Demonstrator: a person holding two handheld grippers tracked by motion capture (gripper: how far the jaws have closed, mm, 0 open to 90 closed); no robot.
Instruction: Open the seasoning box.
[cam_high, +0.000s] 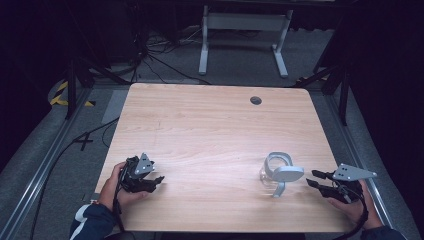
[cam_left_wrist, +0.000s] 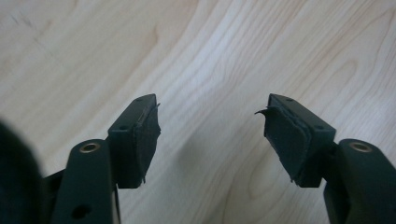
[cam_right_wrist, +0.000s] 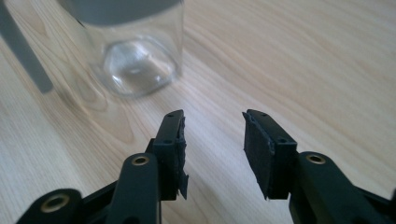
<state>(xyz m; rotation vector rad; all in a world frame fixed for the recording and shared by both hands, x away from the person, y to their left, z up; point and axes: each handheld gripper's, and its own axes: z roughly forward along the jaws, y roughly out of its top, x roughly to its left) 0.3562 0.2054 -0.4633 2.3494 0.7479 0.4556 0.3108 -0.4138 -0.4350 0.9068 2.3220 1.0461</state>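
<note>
A clear glass jar (cam_high: 274, 176) with a grey lid and a grey strap handle lies near the table's front right. In the right gripper view the jar (cam_right_wrist: 135, 51) sits just ahead and to the left of the jaws, its grey strap (cam_right_wrist: 21, 46) at the far left. My right gripper (cam_high: 314, 180) is open, a short way right of the jar, nothing between its jaws; the right gripper (cam_right_wrist: 212, 140) is apart from the glass. My left gripper (cam_high: 157, 180) rests at the front left, open over bare wood, and the left gripper (cam_left_wrist: 210, 126) holds nothing.
The wooden table (cam_high: 210, 125) has a round cable hole (cam_high: 256, 100) near its back edge. Behind it stand a white table frame (cam_high: 245, 35) and loose cables on the floor. Metal rails run along both sides.
</note>
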